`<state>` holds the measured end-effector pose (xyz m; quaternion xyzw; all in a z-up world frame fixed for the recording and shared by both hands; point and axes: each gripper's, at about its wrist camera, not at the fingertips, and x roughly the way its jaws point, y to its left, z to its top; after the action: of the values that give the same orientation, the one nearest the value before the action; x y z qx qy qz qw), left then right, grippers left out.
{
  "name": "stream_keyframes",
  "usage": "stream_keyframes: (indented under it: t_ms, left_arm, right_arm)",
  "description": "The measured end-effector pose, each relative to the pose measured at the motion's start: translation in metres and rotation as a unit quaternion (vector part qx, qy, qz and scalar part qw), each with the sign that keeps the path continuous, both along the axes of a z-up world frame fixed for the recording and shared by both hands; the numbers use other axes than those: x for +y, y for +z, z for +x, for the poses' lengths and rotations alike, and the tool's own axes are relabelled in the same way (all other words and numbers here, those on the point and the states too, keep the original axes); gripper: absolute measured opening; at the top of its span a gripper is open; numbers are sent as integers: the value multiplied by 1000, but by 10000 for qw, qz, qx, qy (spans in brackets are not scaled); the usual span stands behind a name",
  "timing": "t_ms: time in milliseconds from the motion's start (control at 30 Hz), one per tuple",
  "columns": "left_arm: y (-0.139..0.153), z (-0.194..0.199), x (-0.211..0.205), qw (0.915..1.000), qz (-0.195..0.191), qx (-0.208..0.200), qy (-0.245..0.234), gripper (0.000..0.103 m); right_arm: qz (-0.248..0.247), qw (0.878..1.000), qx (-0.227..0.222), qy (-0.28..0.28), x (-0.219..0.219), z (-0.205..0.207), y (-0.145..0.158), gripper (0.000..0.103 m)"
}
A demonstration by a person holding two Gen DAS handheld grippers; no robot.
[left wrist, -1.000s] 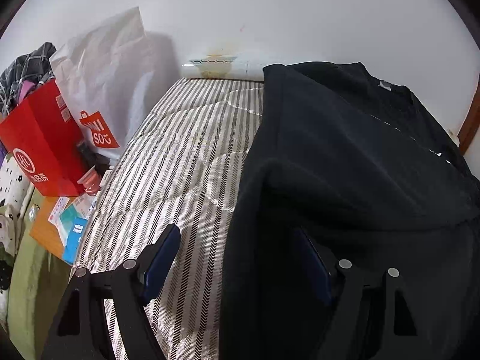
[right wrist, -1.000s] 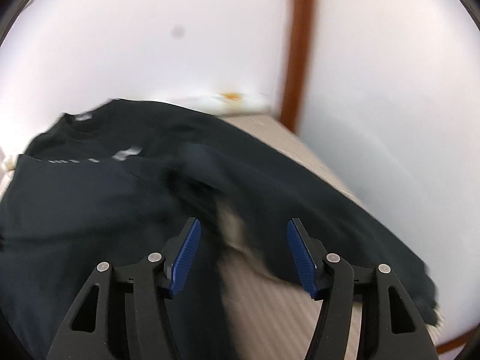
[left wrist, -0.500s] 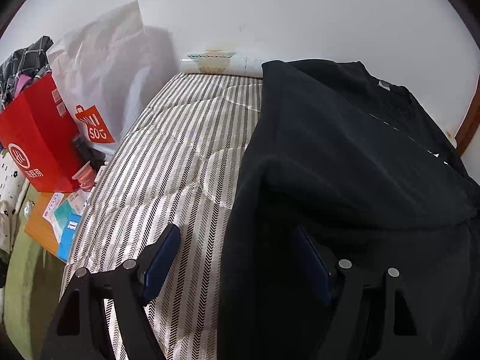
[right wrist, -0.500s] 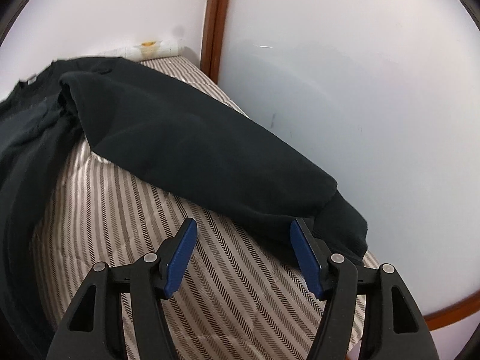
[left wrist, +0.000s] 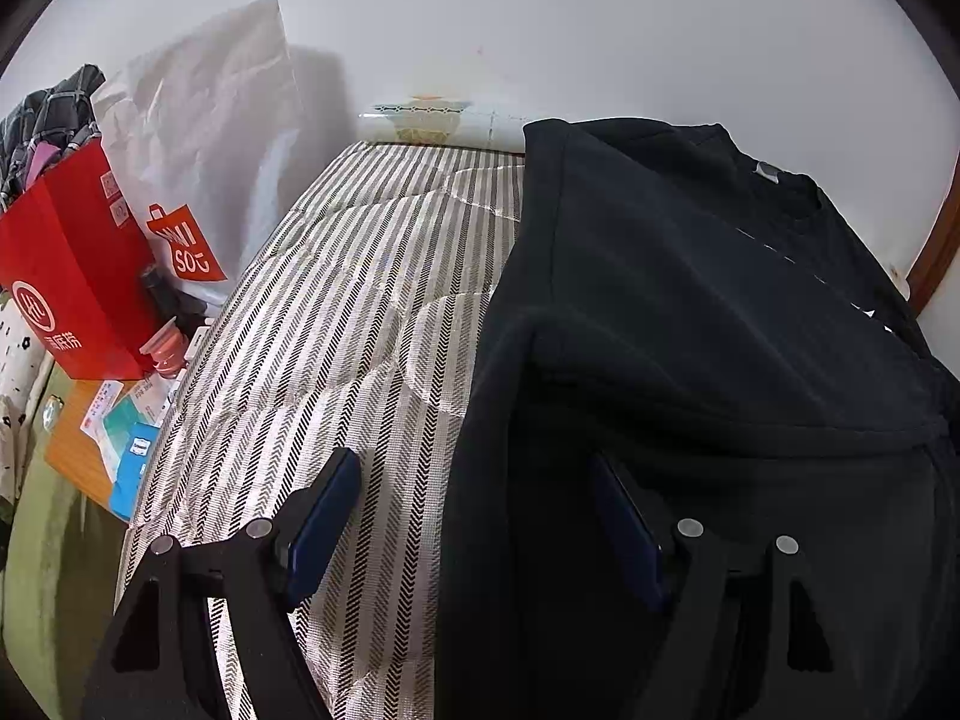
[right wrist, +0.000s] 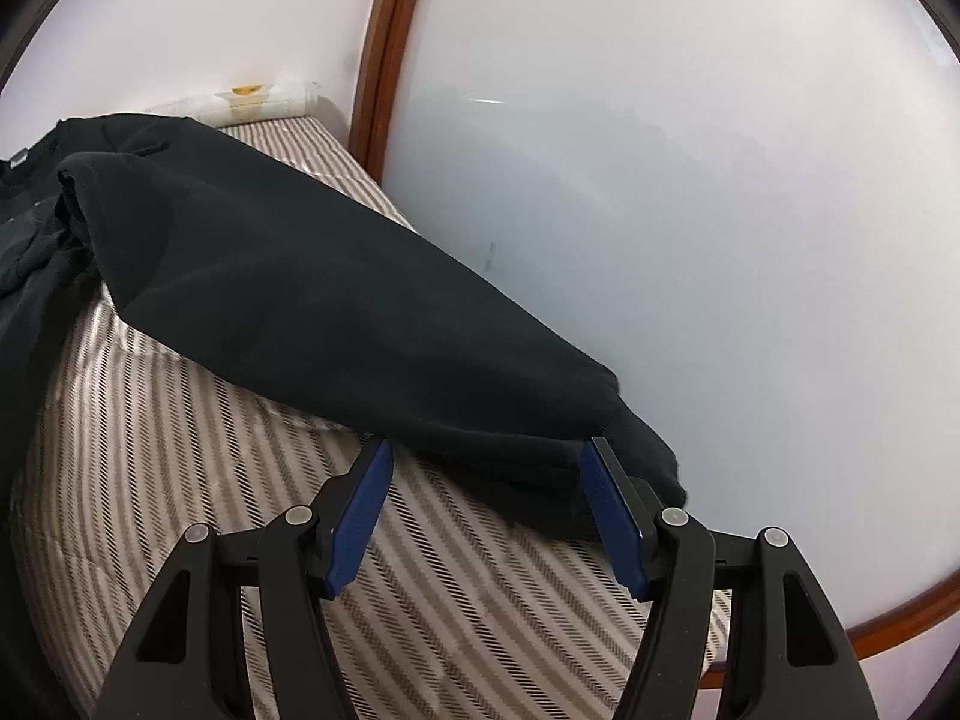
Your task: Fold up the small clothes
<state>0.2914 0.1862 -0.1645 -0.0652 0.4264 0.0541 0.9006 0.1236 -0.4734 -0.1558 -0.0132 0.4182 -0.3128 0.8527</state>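
Note:
A black sweatshirt (left wrist: 690, 312) lies on a striped mattress (left wrist: 360, 312), its left side folded over the body. My left gripper (left wrist: 474, 516) is open and empty, over the sweatshirt's left folded edge. In the right wrist view the sweatshirt's right sleeve (right wrist: 336, 306) stretches out over the mattress (right wrist: 180, 480) toward the wall. My right gripper (right wrist: 486, 510) is open and empty, its jaws on either side of the sleeve's cuff end (right wrist: 636, 450), just short of it.
A red paper bag (left wrist: 72, 282) and a white shopping bag (left wrist: 204, 138) stand left of the bed, with small packets (left wrist: 126, 432) on a wooden surface. A white panel (right wrist: 690, 210) with a brown wooden frame (right wrist: 378, 54) borders the mattress on the right. A rolled item (left wrist: 432, 120) lies at the head.
My right gripper swung right from the sweatshirt's body and closed in on the sleeve's cuff end. My left gripper barely shifted and stays open.

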Motion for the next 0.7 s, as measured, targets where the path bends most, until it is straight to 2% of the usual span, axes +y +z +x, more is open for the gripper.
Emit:
stream_keyframes:
  t_ms: [67, 167, 267, 300, 333, 367, 433, 500, 567, 700]
  left_arm:
    - [0, 0, 0, 10000, 29, -1, -9, 76]
    - [0, 0, 0, 10000, 54, 6, -24, 76]
    - [-1, 0, 0, 10000, 38, 5, -17, 76]
    - [-1, 0, 1, 10000, 15, 5, -13, 76]
    - [0, 0, 1, 10000, 7, 12, -17, 76]
    - [0, -1, 0, 10000, -2, 15, -29, 76]
    - [1, -1, 0, 10000, -45, 45, -52, 76]
    - [6, -2, -3, 9995, -183, 229, -69, 74]
    - [13, -10, -7, 9990, -355, 221, -185, 74]
    - [31, -37, -16, 9996, -133, 131, -188, 76]
  right_arm:
    - [49, 9999, 108, -49, -9, -2, -4, 65]
    - [256, 9996, 57, -101, -21, -2, -4, 68]
    - [479, 9987, -37, -152, -31, 2, -5, 67]
    - [531, 9985, -63, -138, -33, 3, -5, 63]
    - [575, 9982, -116, -104, -35, 3, -5, 51]
    - [460, 9988, -90, -162, -35, 7, -5, 33]
    - [201, 9996, 54, -188, -31, 9, -3, 17]
    - [208, 9997, -36, -131, -28, 13, 9, 13]
    - [173, 9992, -368, 18, -17, 20, 38, 12]
    - [10, 9943, -939, 507, 19, 43, 95, 11]
